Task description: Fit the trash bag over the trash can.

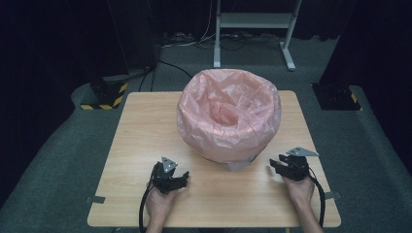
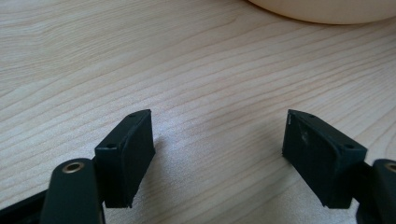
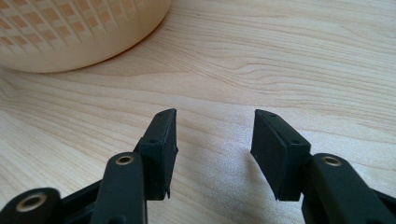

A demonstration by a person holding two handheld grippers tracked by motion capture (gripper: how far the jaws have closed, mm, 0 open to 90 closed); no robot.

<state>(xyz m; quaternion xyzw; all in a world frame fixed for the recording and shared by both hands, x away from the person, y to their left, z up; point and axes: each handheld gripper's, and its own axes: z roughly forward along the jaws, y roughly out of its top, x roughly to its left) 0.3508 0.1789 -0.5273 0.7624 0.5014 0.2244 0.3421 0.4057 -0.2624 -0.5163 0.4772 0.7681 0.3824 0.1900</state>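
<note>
Pink crinkled plastic liner (image 1: 228, 112) drapes over a round cream latticed basket (image 3: 70, 32) standing at the middle of the pale wooden table (image 1: 141, 136), toward its far side. Near the table's front edge, the left gripper (image 1: 180, 178) rests on the wood at the basket's near left, its jaws spread wide with nothing between them. The right gripper (image 1: 275, 164) sits at the basket's near right, its jaws likewise parted and empty, just beside the basket's base. Each gripper is held by a hand.
</note>
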